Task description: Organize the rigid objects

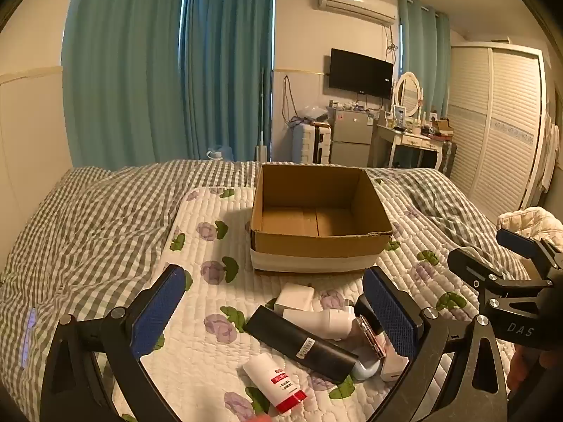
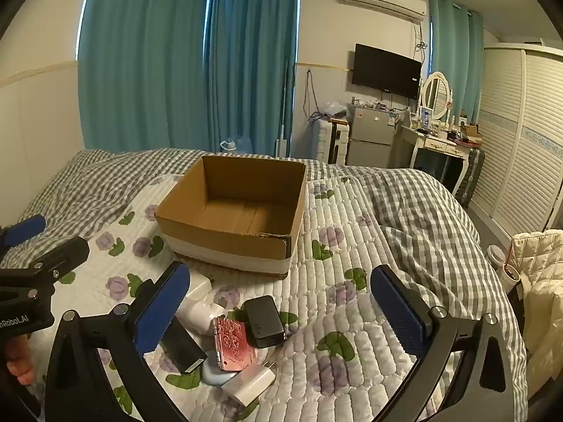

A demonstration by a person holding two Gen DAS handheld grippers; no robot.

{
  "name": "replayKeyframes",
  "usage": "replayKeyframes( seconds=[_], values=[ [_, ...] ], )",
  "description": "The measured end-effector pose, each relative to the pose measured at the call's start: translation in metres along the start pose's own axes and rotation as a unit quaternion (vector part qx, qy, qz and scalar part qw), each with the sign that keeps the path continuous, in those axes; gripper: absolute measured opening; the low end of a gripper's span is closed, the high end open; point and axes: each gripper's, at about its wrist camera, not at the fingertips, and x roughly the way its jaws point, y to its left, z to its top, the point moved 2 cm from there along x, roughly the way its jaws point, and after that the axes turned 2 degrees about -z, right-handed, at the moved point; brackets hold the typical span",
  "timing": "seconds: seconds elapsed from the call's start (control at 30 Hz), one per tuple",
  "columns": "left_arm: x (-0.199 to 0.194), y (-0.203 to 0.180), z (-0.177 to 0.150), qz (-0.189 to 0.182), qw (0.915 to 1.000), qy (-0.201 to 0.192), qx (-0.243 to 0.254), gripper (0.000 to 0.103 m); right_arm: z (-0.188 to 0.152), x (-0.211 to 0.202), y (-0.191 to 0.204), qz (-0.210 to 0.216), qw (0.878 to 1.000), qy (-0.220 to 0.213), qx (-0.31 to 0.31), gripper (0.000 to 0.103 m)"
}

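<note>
An open cardboard box [image 1: 318,251] [image 2: 225,237] stands empty on the flowered quilt. In front of it lies a pile: a long black box [image 1: 299,343] [image 2: 181,348], a white tube with a red cap [image 1: 274,383], a white bottle-shaped item [image 1: 320,321], a flat white box [image 1: 293,297] [image 2: 198,288], a pink phone [image 2: 234,344], a small black box [image 2: 264,320], a white charger [image 2: 251,385]. My left gripper [image 1: 278,302] is open above the pile. My right gripper [image 2: 281,304] is open above the pile's right side. Both hold nothing.
The flowered quilt [image 2: 352,316] lies on a grey checked bedspread [image 1: 88,218]. The right gripper's body [image 1: 510,288] shows at the left view's right edge; the left gripper's body [image 2: 31,281] at the right view's left edge. Cream bedding [image 2: 538,274] lies off the bed's right.
</note>
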Motion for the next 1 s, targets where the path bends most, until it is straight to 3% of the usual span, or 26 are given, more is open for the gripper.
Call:
replayKeyframes(
  seconds=[0.17, 1.0],
  values=[
    [0.0069, 0.0033, -0.0016, 0.001, 0.9999, 0.014, -0.003, 0.103, 0.0008, -0.0008, 0.0006, 0.002, 1.000, 0.009, 0.000, 0.103],
    [0.0010, 0.0050, 0.0022, 0.003, 1.0000, -0.001, -0.006, 0.103, -0.0012, 0.0012, 0.0059, 0.010, 1.000, 0.008, -0.009, 0.103]
  ],
)
